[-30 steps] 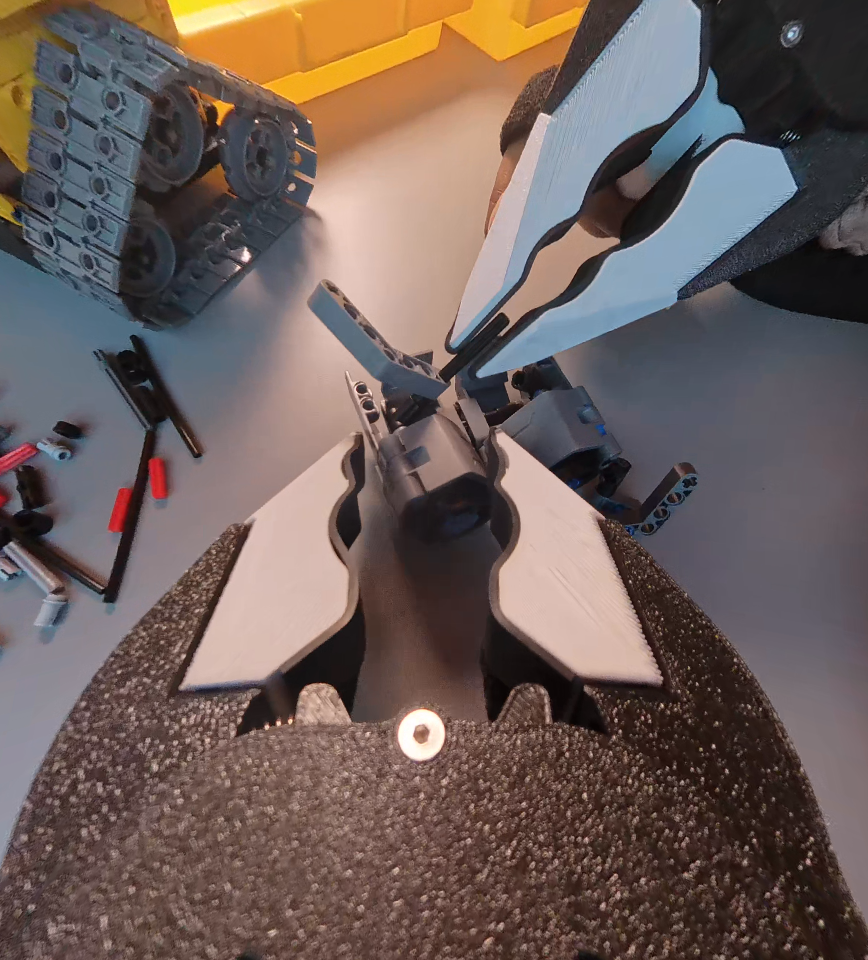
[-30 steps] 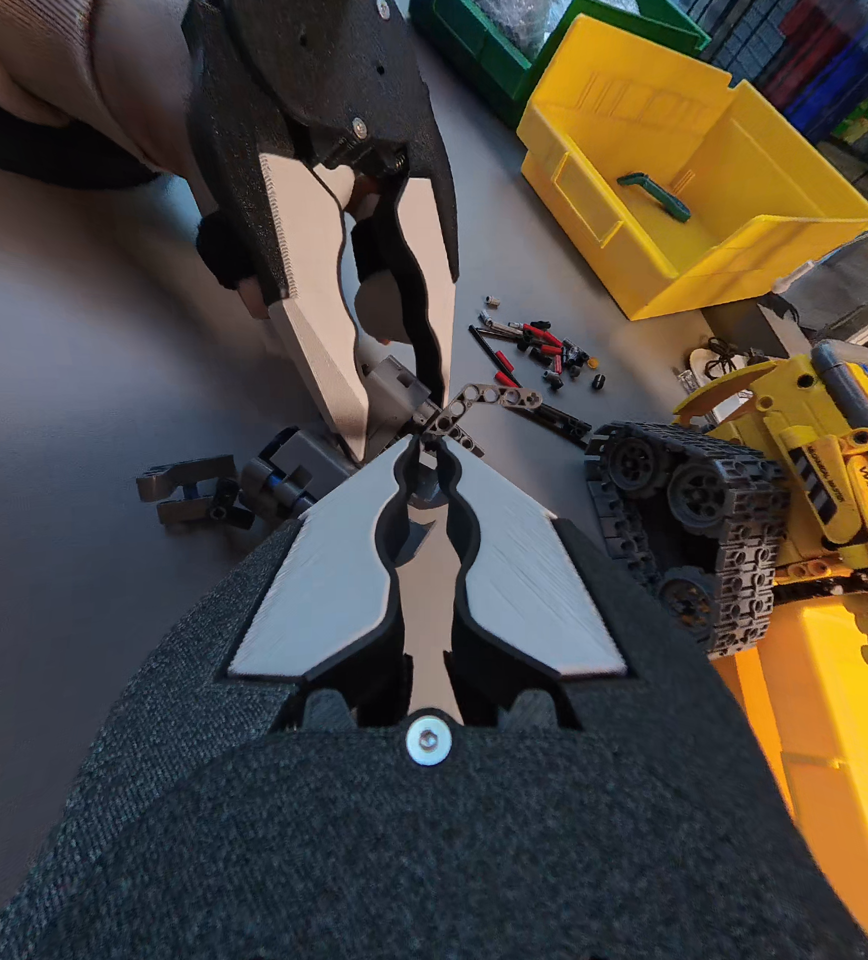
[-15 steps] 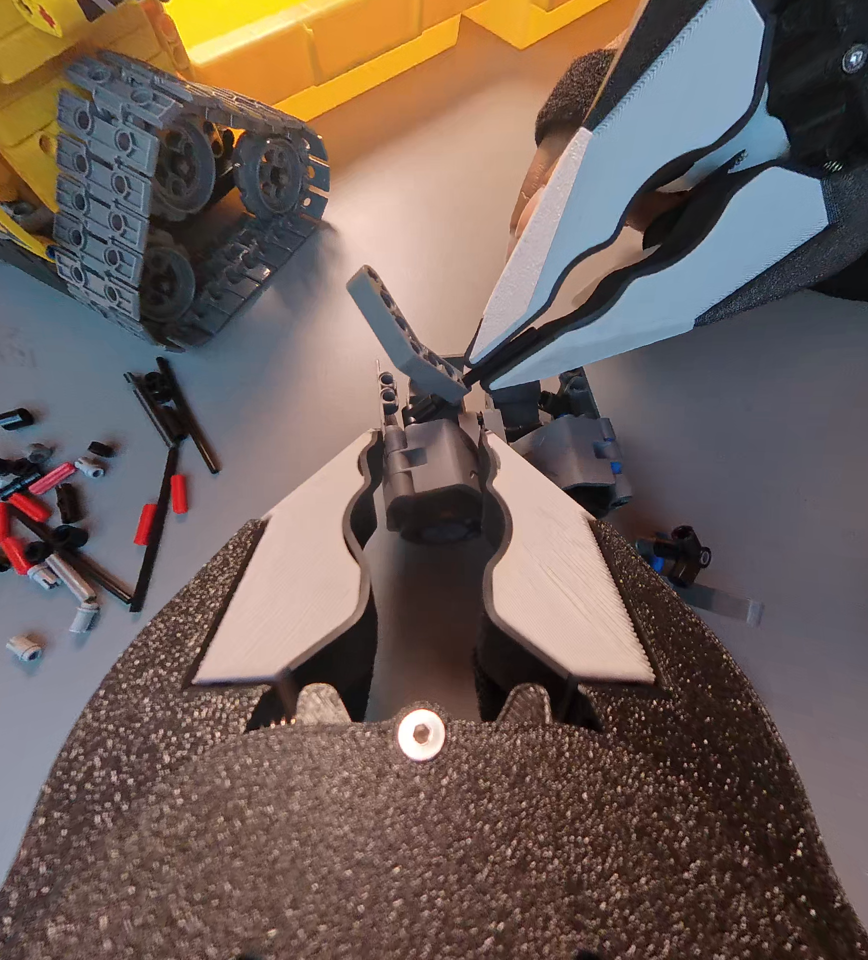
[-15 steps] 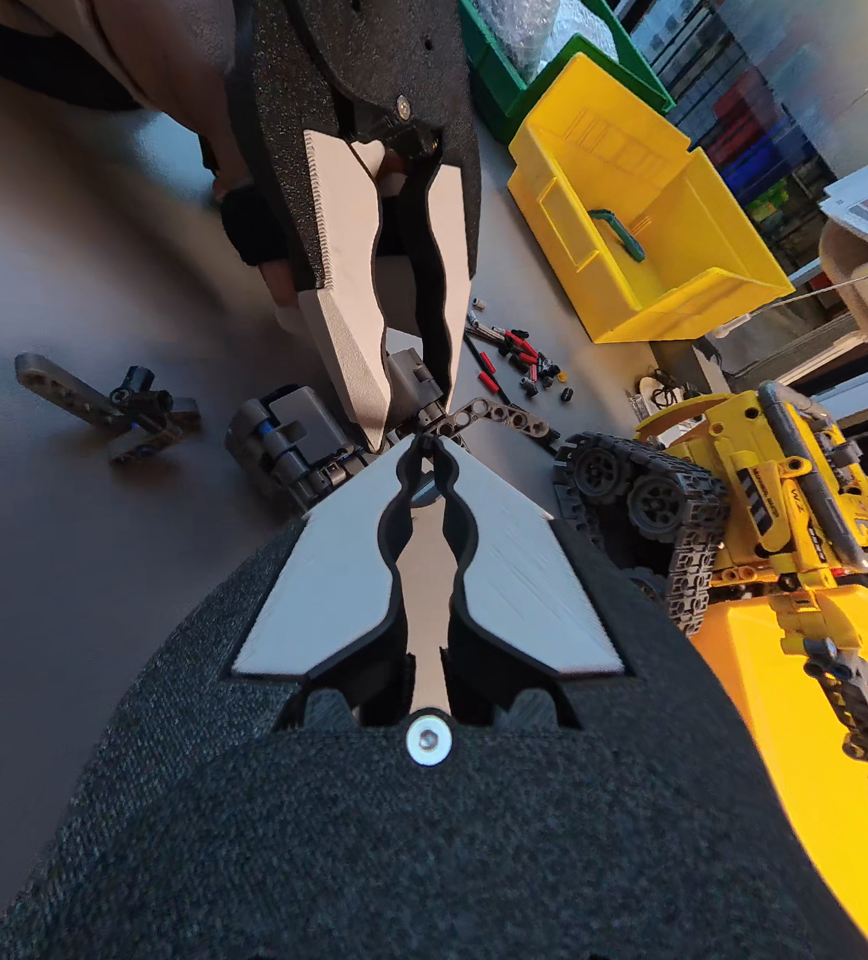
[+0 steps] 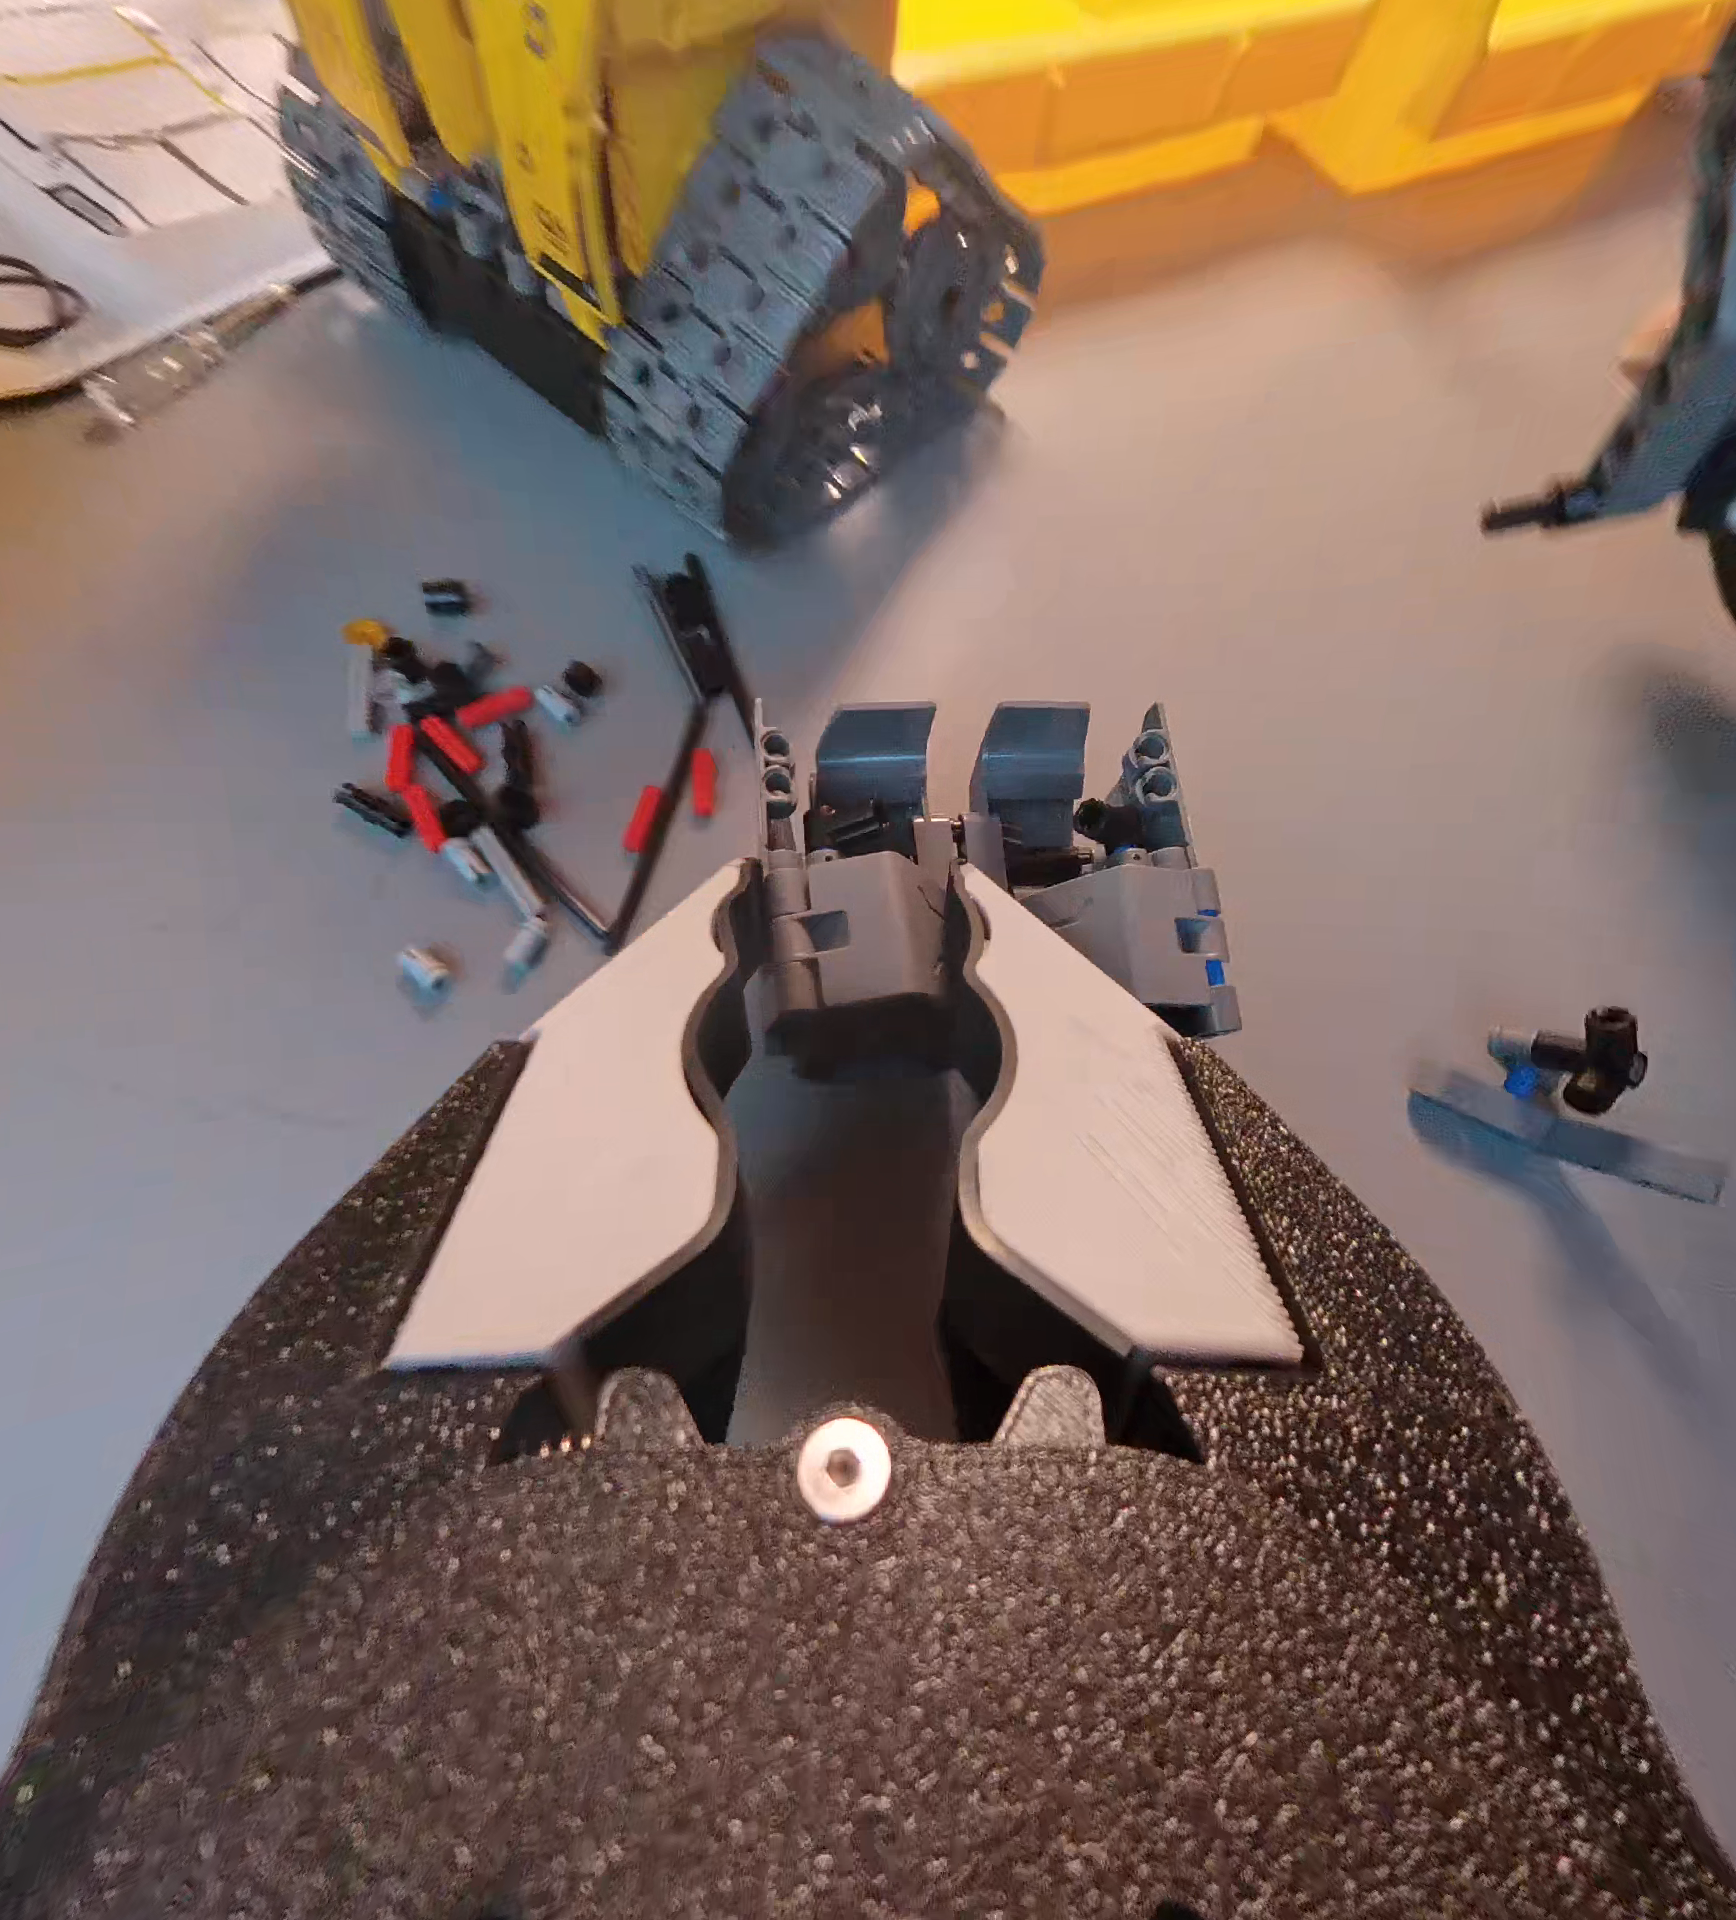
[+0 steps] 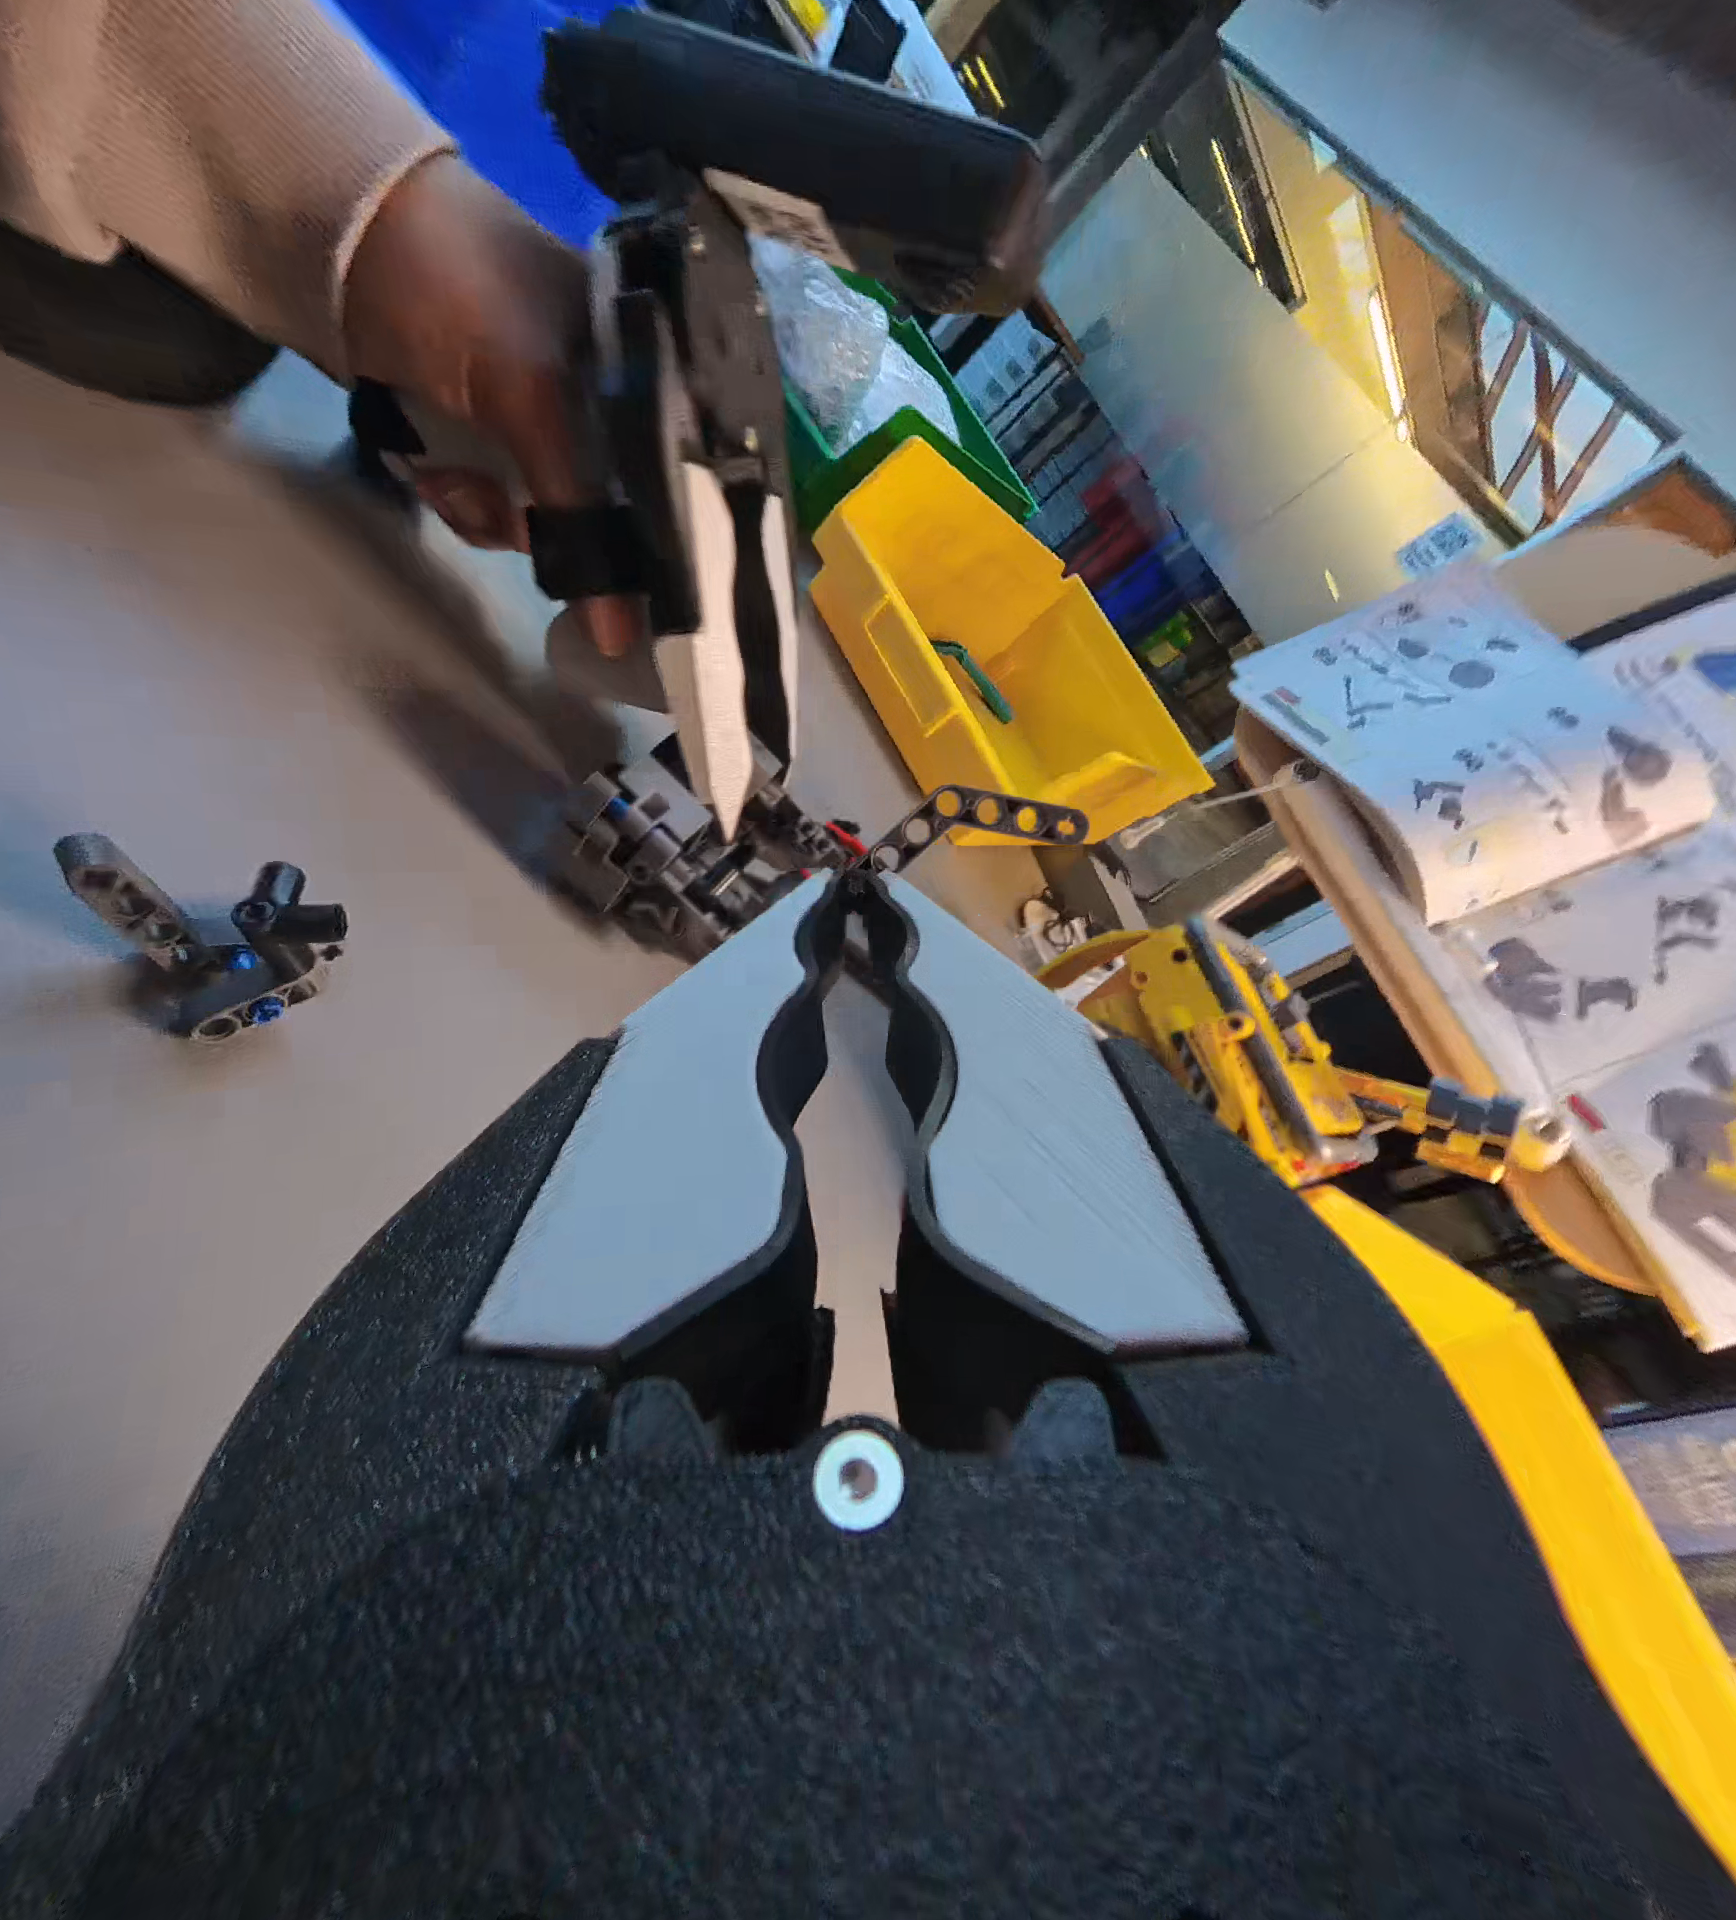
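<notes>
Grey block assembly (image 5: 859, 940) between left tongs (image 5: 853, 883)

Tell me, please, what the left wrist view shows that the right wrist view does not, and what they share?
Only the left wrist view shows the heap of small red and black pins on the grey table, and the left hand-held gripper seen closely, shut on a grey block assembly.

Only the right wrist view shows the open instruction booklet, a yellow bin, a green bin and the right hand-held gripper pinching a bent grey beam.

Both show the yellow tracked toy vehicle and a small loose grey piece with black connectors.
</notes>
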The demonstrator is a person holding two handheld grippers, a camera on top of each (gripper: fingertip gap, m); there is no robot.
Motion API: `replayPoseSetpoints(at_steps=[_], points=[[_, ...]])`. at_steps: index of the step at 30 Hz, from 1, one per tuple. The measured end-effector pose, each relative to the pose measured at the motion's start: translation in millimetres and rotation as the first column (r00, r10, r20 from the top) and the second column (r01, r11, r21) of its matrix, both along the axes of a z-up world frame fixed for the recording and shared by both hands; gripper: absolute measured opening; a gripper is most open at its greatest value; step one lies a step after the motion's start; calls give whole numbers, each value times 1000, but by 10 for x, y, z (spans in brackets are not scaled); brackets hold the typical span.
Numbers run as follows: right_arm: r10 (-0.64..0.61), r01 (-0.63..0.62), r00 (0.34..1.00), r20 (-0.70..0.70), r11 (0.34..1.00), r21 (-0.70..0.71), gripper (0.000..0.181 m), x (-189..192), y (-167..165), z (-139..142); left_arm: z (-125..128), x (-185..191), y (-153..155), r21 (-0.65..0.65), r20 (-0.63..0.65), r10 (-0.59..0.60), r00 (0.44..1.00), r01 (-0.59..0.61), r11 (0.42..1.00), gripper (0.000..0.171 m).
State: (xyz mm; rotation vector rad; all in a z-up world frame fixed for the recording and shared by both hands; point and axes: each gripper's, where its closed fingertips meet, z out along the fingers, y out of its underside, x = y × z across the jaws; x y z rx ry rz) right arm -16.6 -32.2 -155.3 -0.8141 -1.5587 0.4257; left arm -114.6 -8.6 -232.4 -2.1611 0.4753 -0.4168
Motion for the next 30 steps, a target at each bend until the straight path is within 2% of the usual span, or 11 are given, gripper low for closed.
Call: replayPoseSetpoints(at_steps=[3,4,6,9,13,17,18,20,23,28,30], points=[[72,-99,992,-104,950,-297,4,47,57,119,88,168,-1,48,-31,-43,999,44,998,35],[105,-165,981,-164,896,-412,4,62,46,210,112,204,13,48,-24,-52,998,53,997,35],[155,-294,950,-272,738,-607,4,103,21,362,74,308,7,29,14,-87,996,87,996,34],[185,-425,903,-388,523,-738,4,183,0,505,64,452,-55,24,42,-137,990,136,990,33],[212,-485,875,-436,383,-786,4,184,-48,524,157,675,-162,29,138,-217,966,215,976,42],[229,-480,876,-424,346,-806,4,156,-84,472,448,690,-197,158,216,-257,942,226,961,57],[234,-478,877,-420,338,-810,3,150,-95,458,571,697,-229,197,265,-281,923,233,952,55],[237,-475,878,-415,329,-817,3,132,-109,438,812,776,-368,268,373,-375,849,288,919,39],[255,-473,877,-407,310,-825,3,98,-158,410,974,905,-514,336,404,-465,788,345,876,24],[289,-454,883,-371,320,-831,3,53,-255,328,1030,1054,-612,380,397,-526,752,387,840,16],[294,-453,882,-367,320,-832,4,54,-263,325,1025,1038,-593,385,391,-515,763,373,844,8]])
